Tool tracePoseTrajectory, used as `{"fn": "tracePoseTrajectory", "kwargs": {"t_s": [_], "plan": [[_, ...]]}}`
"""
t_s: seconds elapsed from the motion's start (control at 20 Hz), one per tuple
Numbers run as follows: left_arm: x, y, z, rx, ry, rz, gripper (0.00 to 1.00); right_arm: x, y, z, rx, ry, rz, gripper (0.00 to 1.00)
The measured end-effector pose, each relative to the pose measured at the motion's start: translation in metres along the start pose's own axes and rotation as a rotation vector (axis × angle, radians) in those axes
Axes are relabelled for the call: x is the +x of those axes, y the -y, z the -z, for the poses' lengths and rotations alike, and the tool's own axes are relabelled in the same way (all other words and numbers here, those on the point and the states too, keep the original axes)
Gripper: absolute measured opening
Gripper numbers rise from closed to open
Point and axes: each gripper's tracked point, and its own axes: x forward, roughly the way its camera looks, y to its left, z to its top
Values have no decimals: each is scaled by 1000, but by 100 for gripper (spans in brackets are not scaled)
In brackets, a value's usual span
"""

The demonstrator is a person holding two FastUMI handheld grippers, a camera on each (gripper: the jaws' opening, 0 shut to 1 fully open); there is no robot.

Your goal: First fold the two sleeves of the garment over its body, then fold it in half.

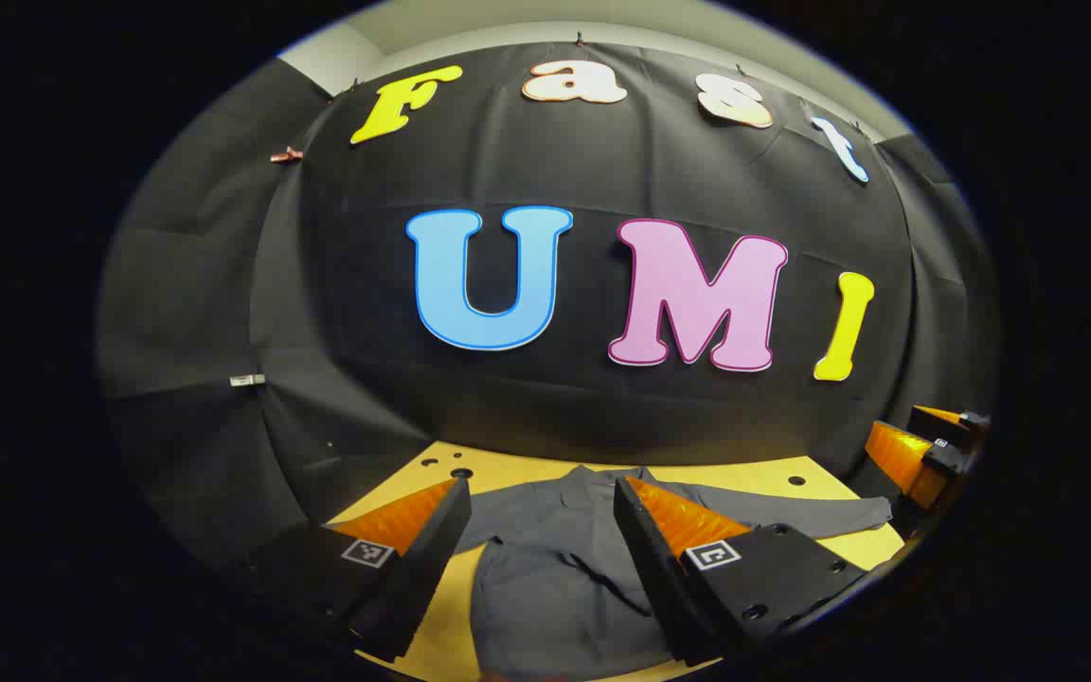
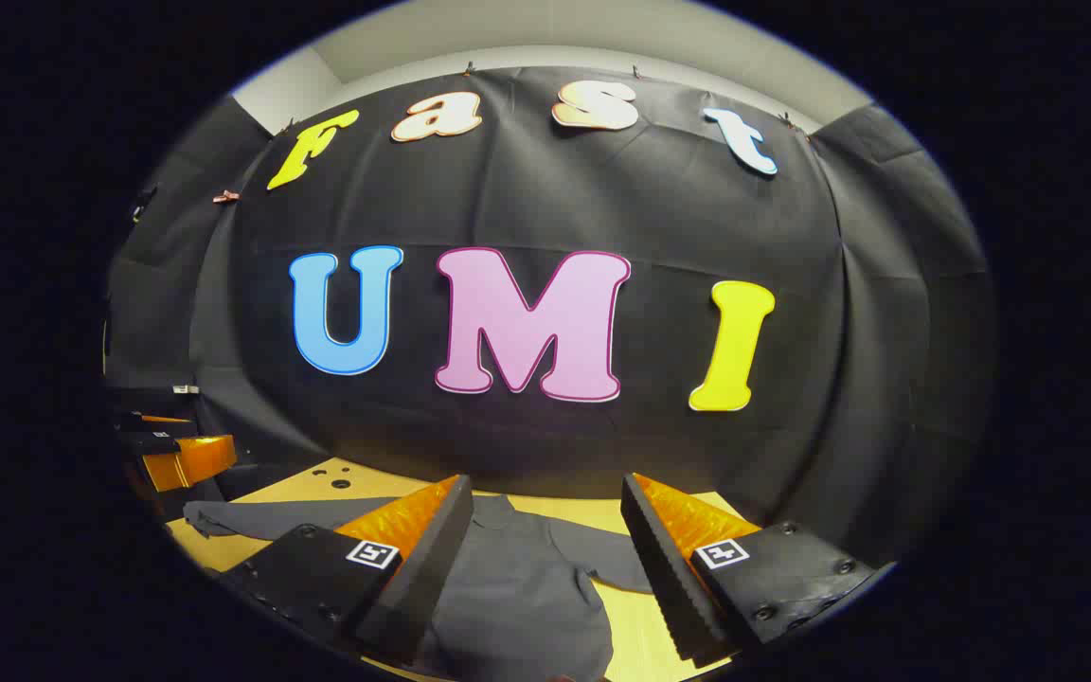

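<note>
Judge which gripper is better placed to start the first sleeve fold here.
Marginally the right gripper: the sleeve lies between its open fingers, right ahead. The left gripper frames the garment body instead. Both are open and empty, so the difference is slight.

Plain dark grey garment [image 1: 545, 568] on a yellow tabletop [image 1: 527, 469]
</note>
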Motion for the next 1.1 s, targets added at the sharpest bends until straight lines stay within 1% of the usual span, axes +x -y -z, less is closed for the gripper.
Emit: {"fn": "tracePoseTrajectory", "kwargs": {"t_s": [0.25, 0.4, 0.55, 0.8, 0.95, 1.1], "plan": [[8, -1, 2, -10, -2, 1, 96, 15, 21, 4, 2, -6, 11, 97], [11, -1, 3, -14, -4, -1, 96, 20, 23, 11, 12, -20, 10, 97], [12, 2, 7, -30, -23, -1, 96, 27, 26, 21, -14, -46, 4, 98], [10, 0, 13, -10, -31, -17, 96, 33, 36, 32, -1, -68, 6, 98], [11, -5, 15, -21, -30, -39, 96, 39, 49, 45, 12, -94, 33, 97], [15, -8, 21, -20, -56, -46, 96, 44, 62, 59, 17, -128, 64, 98]]}}
